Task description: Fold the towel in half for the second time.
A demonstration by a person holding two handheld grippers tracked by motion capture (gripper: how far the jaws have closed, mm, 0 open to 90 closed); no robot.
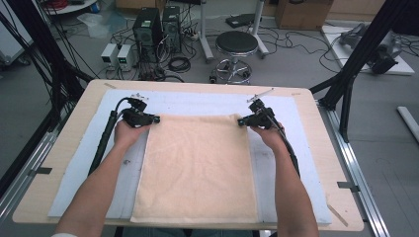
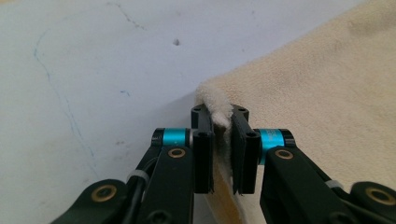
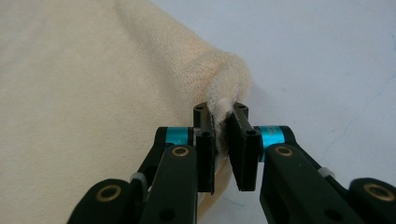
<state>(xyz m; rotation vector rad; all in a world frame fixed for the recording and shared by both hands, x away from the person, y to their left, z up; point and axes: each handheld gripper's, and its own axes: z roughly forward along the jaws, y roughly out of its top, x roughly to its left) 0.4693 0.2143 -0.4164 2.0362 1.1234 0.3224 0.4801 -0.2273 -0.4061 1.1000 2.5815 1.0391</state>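
My left gripper (image 1: 157, 119) is clenched on the far left corner of the cream towel (image 1: 195, 168), my right gripper (image 1: 240, 121) on the far right corner. The towel lies flat on the white mat (image 1: 197, 101), its near edge seemingly at the table's near edge (image 1: 39, 219). Bare mat lies beyond both corners. Up close, each corner bunches between my jaws.
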